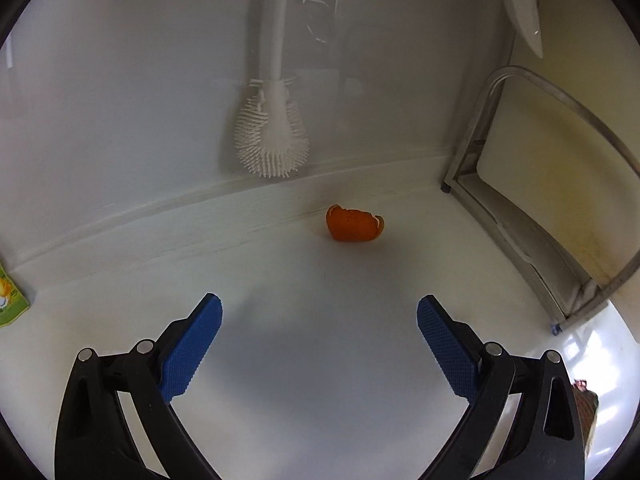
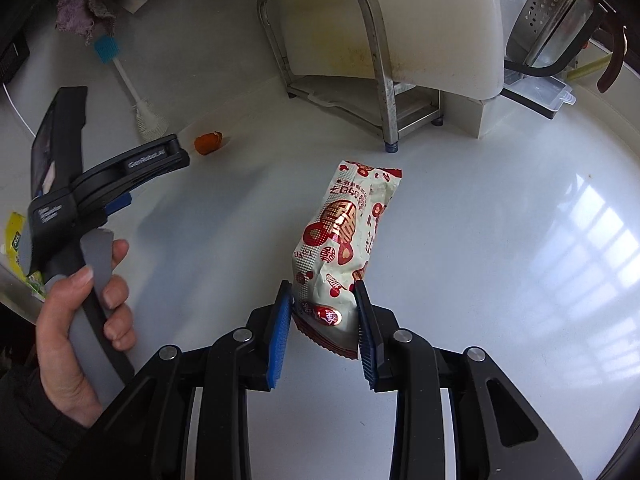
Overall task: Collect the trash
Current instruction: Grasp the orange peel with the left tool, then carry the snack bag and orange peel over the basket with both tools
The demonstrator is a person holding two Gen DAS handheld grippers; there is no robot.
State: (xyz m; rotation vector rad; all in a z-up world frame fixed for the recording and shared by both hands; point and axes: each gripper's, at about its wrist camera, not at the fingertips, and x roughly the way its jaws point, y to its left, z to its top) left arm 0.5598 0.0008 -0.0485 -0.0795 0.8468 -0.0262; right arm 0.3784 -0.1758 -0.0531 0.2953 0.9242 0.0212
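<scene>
An orange peel (image 1: 354, 224) lies on the white counter near the back wall; it also shows in the right wrist view (image 2: 208, 143). My left gripper (image 1: 319, 310) is open and empty, a short way in front of the peel. In the right wrist view the left gripper (image 2: 160, 156) points at the peel, held by a hand. My right gripper (image 2: 322, 286) is shut on the lower end of a red-and-white snack wrapper (image 2: 344, 232), which sticks up and away from the jaws.
A white bottle brush (image 1: 272, 136) hangs against the wall behind the peel. A metal rack (image 2: 380, 92) holding a white cutting board (image 2: 400, 20) stands at the back right. A green-yellow packet (image 1: 8, 300) lies at the far left. A metal strainer (image 2: 556, 12) sits far right.
</scene>
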